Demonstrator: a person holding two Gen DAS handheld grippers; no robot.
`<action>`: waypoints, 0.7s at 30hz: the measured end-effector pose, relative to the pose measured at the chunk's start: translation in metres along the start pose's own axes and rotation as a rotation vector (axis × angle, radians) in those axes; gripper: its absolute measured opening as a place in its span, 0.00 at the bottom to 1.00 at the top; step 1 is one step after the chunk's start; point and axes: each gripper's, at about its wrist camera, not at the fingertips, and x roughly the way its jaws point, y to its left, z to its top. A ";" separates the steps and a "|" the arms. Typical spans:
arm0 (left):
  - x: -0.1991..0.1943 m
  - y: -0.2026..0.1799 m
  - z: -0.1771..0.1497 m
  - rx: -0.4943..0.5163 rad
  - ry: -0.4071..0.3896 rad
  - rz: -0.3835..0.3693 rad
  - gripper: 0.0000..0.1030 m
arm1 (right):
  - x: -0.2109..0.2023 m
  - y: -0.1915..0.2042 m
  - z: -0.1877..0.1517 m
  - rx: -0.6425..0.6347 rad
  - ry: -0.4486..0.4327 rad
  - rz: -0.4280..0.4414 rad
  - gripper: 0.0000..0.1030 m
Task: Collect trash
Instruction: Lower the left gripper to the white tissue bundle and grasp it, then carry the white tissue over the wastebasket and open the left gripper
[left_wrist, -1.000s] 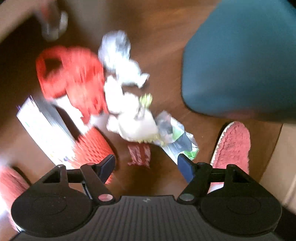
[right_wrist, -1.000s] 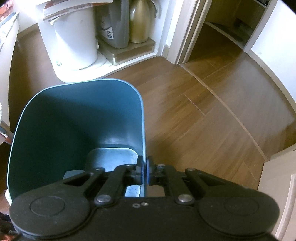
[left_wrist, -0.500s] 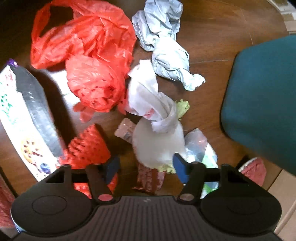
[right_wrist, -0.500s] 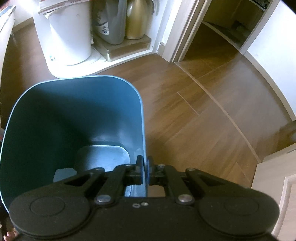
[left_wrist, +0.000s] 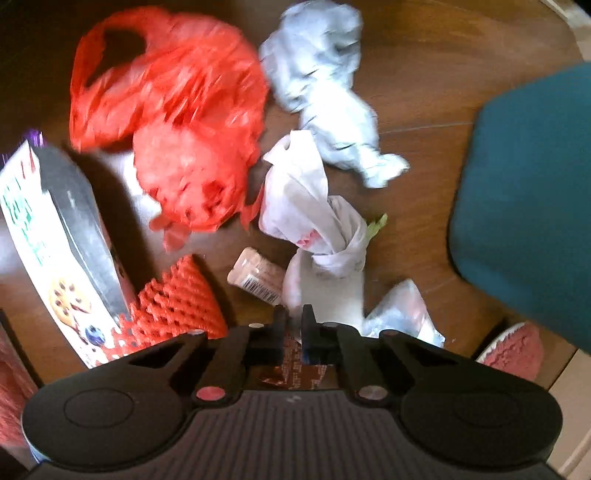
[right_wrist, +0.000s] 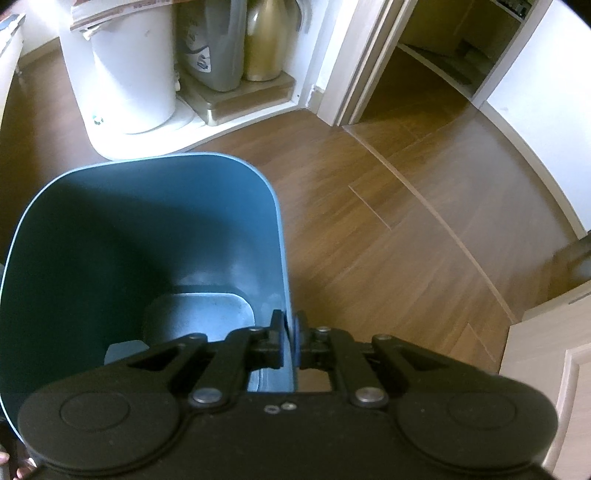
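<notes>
Trash lies in a heap on the dark wood floor in the left wrist view. My left gripper (left_wrist: 293, 325) points down at a white knotted bag (left_wrist: 325, 284); its jaws are closing and the pads pinch the bag's near edge. Around it lie a red plastic bag (left_wrist: 177, 122), a crumpled grey bag (left_wrist: 332, 92), a red foam net (left_wrist: 177, 299), a small barcoded wrapper (left_wrist: 255, 280) and a clear wrapper (left_wrist: 402, 314). The teal bin (left_wrist: 528, 203) stands to the right. My right gripper (right_wrist: 290, 332) is shut on the rim of that teal bin (right_wrist: 110, 240), which holds nothing.
A cookie box (left_wrist: 48, 240) lies at the heap's left. A pink slipper (left_wrist: 513, 350) shows beside the bin. In the right wrist view a white pedal bin (right_wrist: 129, 74) and two jugs (right_wrist: 221, 44) stand against the wall, with an open doorway (right_wrist: 424, 74) to the right.
My left gripper has dropped onto the heap and its jaws have gone from wide apart to pinched on the white knotted bag. The right gripper keeps its hold on the bin rim.
</notes>
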 end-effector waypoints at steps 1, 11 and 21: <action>-0.006 -0.006 -0.002 0.035 -0.019 0.022 0.06 | -0.001 -0.001 -0.001 -0.002 -0.003 0.002 0.05; -0.075 -0.003 -0.026 0.155 -0.087 0.132 0.06 | -0.020 0.006 -0.003 -0.044 -0.069 0.058 0.02; -0.188 -0.007 -0.060 0.235 -0.205 0.141 0.06 | -0.026 0.010 0.000 -0.036 -0.072 0.074 0.03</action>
